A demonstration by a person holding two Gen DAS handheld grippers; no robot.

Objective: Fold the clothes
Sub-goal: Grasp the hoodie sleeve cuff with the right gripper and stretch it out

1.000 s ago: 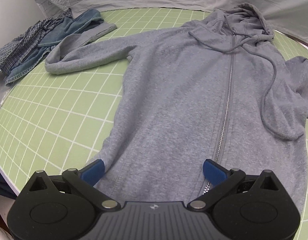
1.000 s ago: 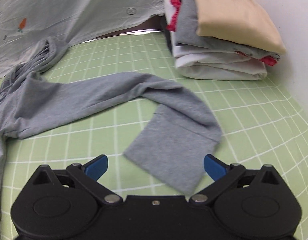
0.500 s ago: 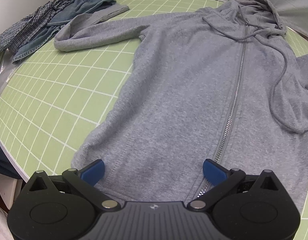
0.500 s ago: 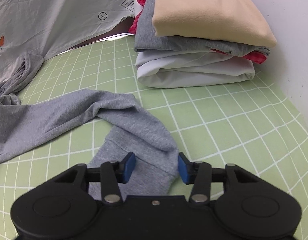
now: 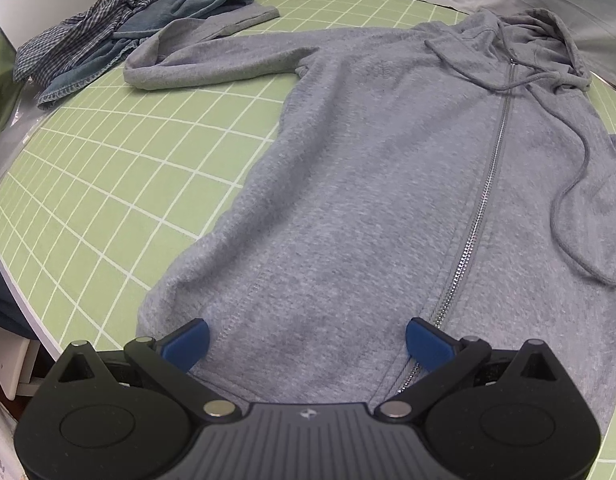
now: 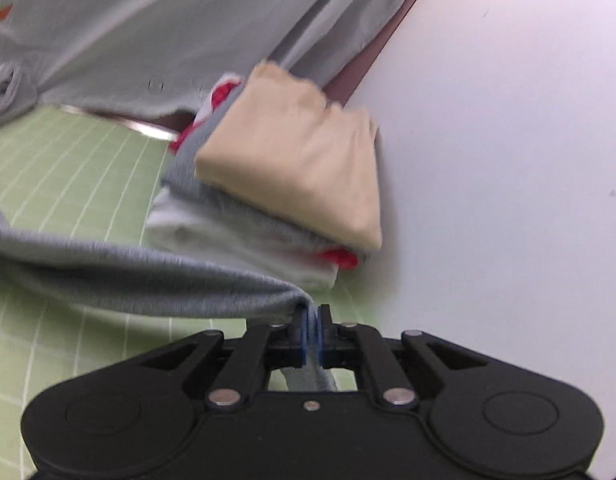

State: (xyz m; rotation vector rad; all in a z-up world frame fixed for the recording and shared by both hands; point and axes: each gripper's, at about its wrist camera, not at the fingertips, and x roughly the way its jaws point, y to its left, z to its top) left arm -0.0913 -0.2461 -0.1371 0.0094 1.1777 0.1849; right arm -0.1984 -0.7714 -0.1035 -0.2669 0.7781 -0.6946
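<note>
Two grippers in play. Left gripper (image 5: 305,340), bottom centre of the left wrist view, jaws spread wide, blue pads on either side of the hem of the grey hoodie (image 5: 388,184); pads not pinching anything, whether they touch the cloth cannot be told. Hoodie lies flat and face up on the green grid mat (image 5: 107,184), filling centre and right of frame, zipper (image 5: 484,200) closed and running diagonally, hood toward upper right, drawstring looping down the right side. One sleeve stretches to the upper left, its cuff lying against a heap of blue and checked clothes (image 5: 107,48) in the upper-left corner. Right gripper (image 6: 312,334), lower centre of the right wrist view, jaws have just been closing and now stand clamped together on the hoodie's other sleeve (image 6: 155,280); grey cloth pinched between the pads, the rest trailing off to the left edge, lifted off the mat. View blurred. Stack of folded clothes (image 6: 291,184), tan piece on top, sits centre frame against a white wall (image 6: 508,140).
</note>
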